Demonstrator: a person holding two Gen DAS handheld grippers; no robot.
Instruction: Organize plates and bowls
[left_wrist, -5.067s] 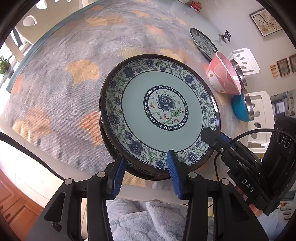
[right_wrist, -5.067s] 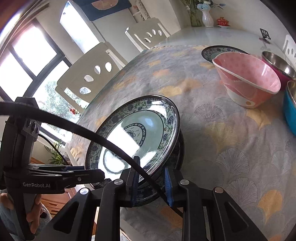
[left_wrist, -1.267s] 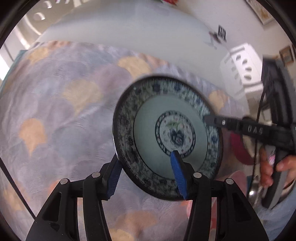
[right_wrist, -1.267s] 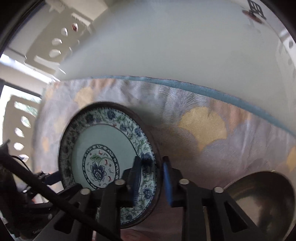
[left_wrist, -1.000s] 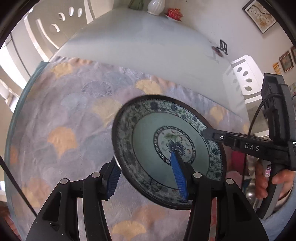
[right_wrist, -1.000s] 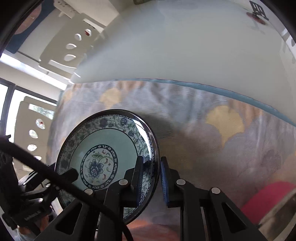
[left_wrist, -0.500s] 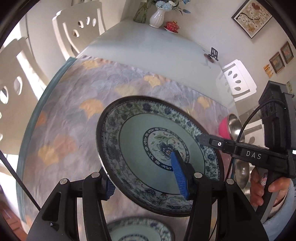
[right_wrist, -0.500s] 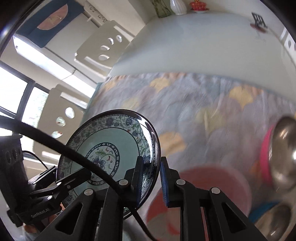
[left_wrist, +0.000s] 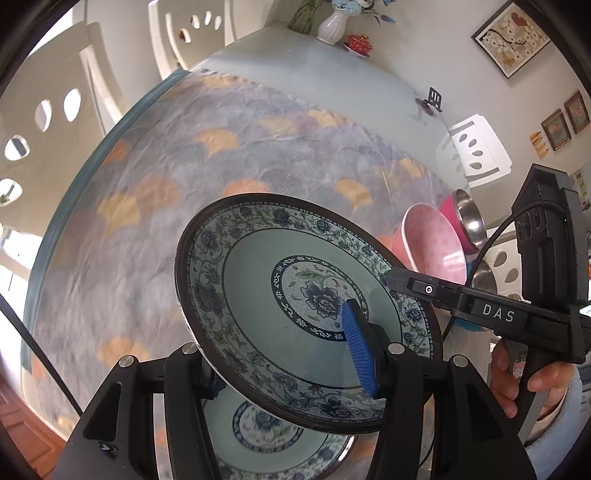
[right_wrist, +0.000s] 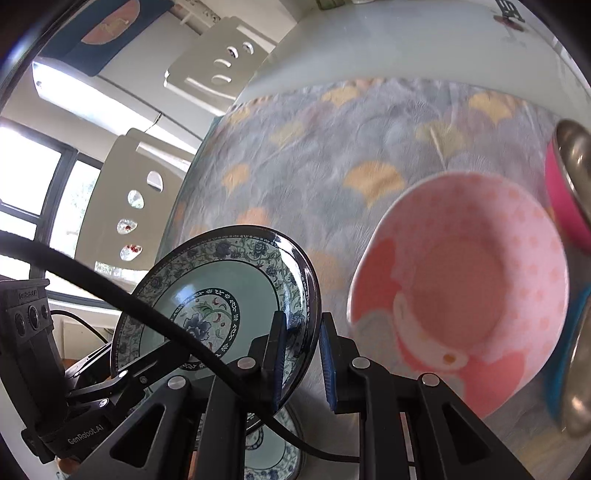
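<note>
Both grippers clamp one floral plate (left_wrist: 306, 306), held tilted in the air above the patterned cloth (left_wrist: 177, 192). The left gripper (left_wrist: 284, 354) has its blue right pad on the plate's upper face near the centre flower; its left finger sits under the rim, mostly hidden. The right gripper (right_wrist: 301, 354) pinches the plate's rim edge-on, one blue pad to each side of it.

A second plate (left_wrist: 280, 435) of the same pattern lies flat on the cloth directly beneath the held one, largely covered by it and by the left gripper's frame. Whether the two plates touch cannot be told from either view.

A pink bowl (right_wrist: 465, 288) stands on the cloth just to the right of the held plate. Beyond it is a steel bowl (left_wrist: 467, 221) with a magenta outside. A blue-sided bowl (right_wrist: 569, 350) shows partly at the right edge of the right wrist view, blurred.
</note>
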